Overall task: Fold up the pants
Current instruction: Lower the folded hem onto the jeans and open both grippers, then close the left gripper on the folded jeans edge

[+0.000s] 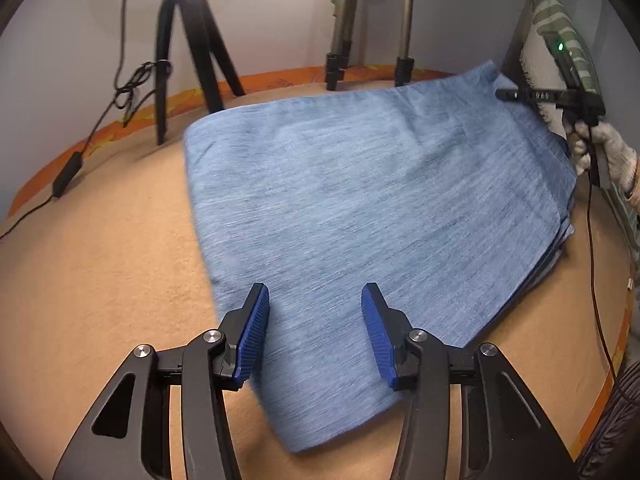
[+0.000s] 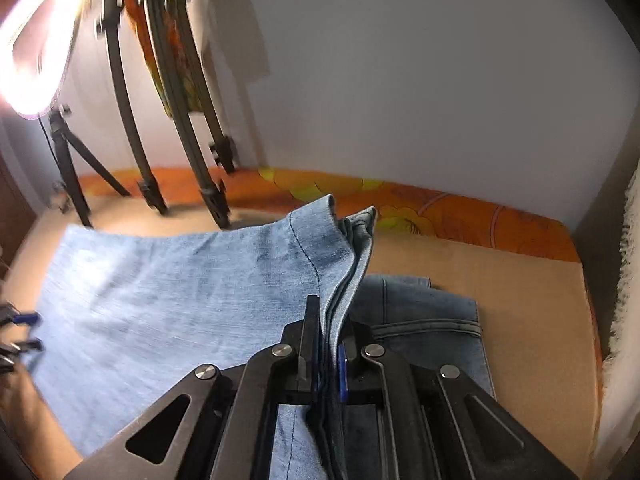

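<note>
Blue denim pants (image 1: pixel 360 208) lying folded on a tan bed surface (image 1: pixel 100 264), with both of my grippers at the fabric.

From the left wrist view, my left gripper (image 1: pixel 315 332) hangs over the near edge of the pants with its blue pads (image 1: pixel 256 332) standing partly apart, nothing pinched between them (the cloth lies flat beneath). From the right wrist view, my right gripper (image 2: pixel 329 344) is clamped on a stack of hem layers (image 2: pixel 344 240), which rise tilted from the jaws; a darker waistband part (image 2: pixel 432 320) lies flat just beside it. The gloved hand (image 1: pixel 600 152) carrying the right gripper shows at the far right edge of the pants. Tripod legs (image 1: pixel 192 52) stand on the surface beyond the fabric, near the wall (image 2: pixel 400 80).
</note>
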Demonstrator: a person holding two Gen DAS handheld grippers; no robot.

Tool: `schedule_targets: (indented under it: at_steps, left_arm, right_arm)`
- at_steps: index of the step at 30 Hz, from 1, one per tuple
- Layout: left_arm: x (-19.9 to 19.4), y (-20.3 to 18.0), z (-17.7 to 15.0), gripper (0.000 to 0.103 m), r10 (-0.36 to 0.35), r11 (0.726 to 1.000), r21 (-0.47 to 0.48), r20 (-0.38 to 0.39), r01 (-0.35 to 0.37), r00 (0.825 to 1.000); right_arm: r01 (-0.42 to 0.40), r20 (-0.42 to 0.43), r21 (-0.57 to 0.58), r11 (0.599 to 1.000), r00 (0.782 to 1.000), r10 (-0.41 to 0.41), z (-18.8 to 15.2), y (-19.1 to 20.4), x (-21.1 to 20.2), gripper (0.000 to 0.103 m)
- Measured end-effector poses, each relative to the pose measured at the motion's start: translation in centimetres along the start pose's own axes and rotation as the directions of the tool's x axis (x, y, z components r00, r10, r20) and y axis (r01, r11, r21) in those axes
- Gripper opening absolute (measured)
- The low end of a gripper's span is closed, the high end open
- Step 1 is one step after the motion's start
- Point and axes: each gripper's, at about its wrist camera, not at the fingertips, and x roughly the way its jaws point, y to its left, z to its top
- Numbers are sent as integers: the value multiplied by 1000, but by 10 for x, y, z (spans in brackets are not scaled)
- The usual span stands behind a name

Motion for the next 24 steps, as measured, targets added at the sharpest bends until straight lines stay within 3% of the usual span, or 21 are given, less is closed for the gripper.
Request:
schedule_targets:
  at_steps: [3, 5, 6, 9, 12, 19, 22, 24]
  left_arm:
    - [-10, 9, -1, 53, 23, 999, -27, 2, -23, 1000]
    - [-15, 19, -2, 54, 28, 998, -55, 1, -28, 1000]
    - [-19, 23, -3, 54, 32, 997, -66, 2, -32, 999]
    - [-26, 33, -7, 58, 46, 995, -90, 6, -46, 999]
    - [-30, 42, -11, 60, 28, 989, -143, 3, -27, 1000]
    - [-20, 48, -21, 61, -26, 972, -233, -47, 14, 999]
    - [-14, 51, -23, 61, -46, 964, -266, -62, 28, 997]
    - [-11, 49, -23, 61, -50, 965, -260, -69, 30, 996]
  right_arm:
    - [33, -43, 1, 999, 999, -33, -2, -4, 10, 9]
    - [46, -34, 52, 998, 998, -44, -2, -12, 2, 29]
    - [44, -18, 75, 996, 999, -43, -3, -17, -7, 32]
    - [31, 25, 147, 989, 999, -35, -10, -30, -36, 36]
    - [-40, 61, 229, 973, 998, 27, -28, -39, -71, 38]
    - [-155, 73, 163, 974, 987, 144, -44, 15, -118, 41]
    - [-203, 90, 144, 968, 977, 192, -40, 47, -125, 55]
    - [-220, 88, 130, 967, 974, 209, -37, 72, -125, 56]
